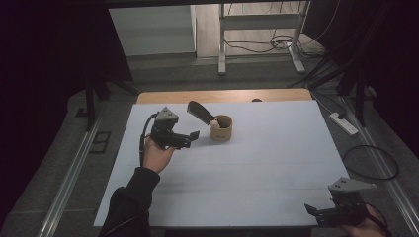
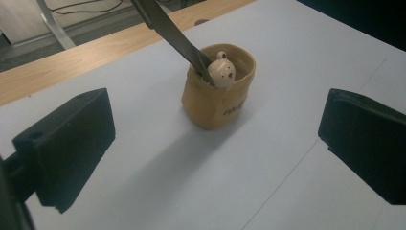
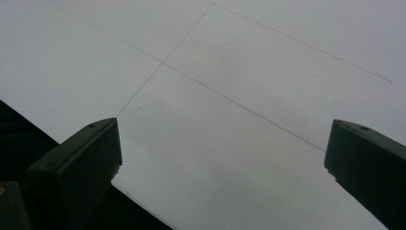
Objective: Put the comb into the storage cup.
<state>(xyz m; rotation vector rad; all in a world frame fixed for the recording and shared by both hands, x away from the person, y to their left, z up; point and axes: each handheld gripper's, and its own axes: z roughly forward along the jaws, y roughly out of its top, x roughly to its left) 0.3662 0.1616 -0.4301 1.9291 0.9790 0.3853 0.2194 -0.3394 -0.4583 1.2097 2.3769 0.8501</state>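
Tan fabric, soft and round, forms the small pouch-like cup (image 1: pixel 221 128) standing far of centre on the white table sheet (image 1: pixel 247 173), holding a cream bear figurine (image 2: pixel 222 72) and a long dark flat-handled tool (image 1: pixel 200 112) leaning up and left. The left gripper (image 1: pixel 193 136), jaws spread and empty, sits just left of the cup, pointing right at it. The right gripper (image 1: pixel 310 210), also spread and empty, rests well apart at the near right corner, so the left is nearer.

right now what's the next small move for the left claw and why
Probably ease the left claw forward toward the tan pouch, keeping it open. Its jaws stand wide apart, short of the pouch and holding nothing. A dark utensil and a small bear figure stick out of the pouch, so approach low at its sides. The right claw rests open at the table's near edge.
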